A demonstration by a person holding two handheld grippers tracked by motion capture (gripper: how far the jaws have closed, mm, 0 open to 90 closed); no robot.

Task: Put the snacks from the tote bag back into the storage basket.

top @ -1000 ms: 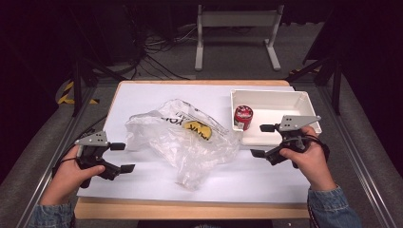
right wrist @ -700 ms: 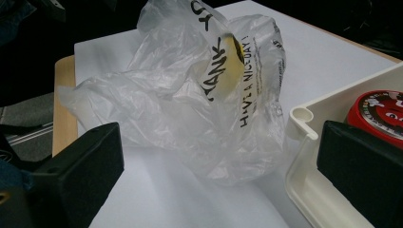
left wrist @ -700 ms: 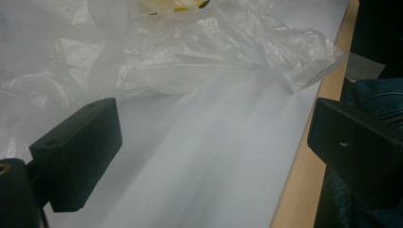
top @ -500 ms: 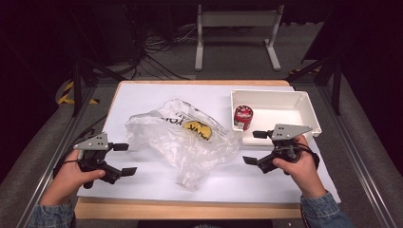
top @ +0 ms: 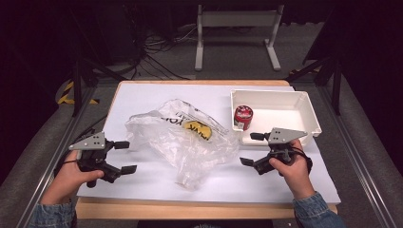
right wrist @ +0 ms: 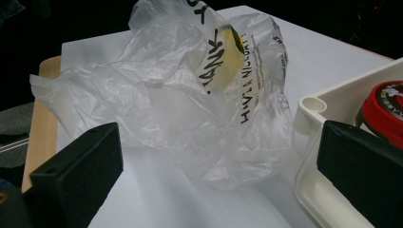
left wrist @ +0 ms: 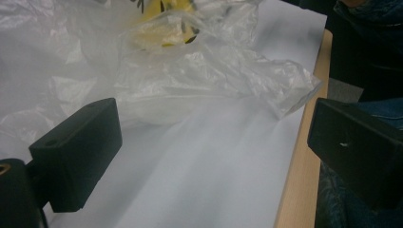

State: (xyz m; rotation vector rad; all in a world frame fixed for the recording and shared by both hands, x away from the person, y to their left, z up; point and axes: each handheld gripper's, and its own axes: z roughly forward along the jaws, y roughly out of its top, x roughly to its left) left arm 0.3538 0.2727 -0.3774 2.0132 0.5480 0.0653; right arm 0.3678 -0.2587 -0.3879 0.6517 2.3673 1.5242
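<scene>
Both grippers are empty, so I'd judge this as barely started. My left gripper [top: 122,156] sits just left of the plastic bag [top: 183,140], jaws spread wide, nothing between them; in the left gripper view the jaws frame bare white table [left wrist: 204,190] with the bag's crumpled edge ahead, not touching. My right gripper [top: 252,148] is just right of the bag, also wide open and holding nothing; in the right gripper view the bag [right wrist: 190,99] lies between and beyond the jaws, apart from them.

Bag placement: middle of the table, lying loose and crumpled, printed black lettering and a yellow patch [top: 196,127] showing through it. Can't tell if the yellow is print or something inside.

Right of the bag stands a white tray [top: 304,111], its near-left corner close to the bag's right edge. A red can [top: 244,117] stands upright in the tray's left end, beside the wall nearest the bag.

Done so far, as I read it: can is in the tray, maybe already unpacked. Left: bag not gripped by either side, so grabbing, opening or clearing it is all yet to do. Both grippers flank it, looks like a two-sided grab is next.
</scene>
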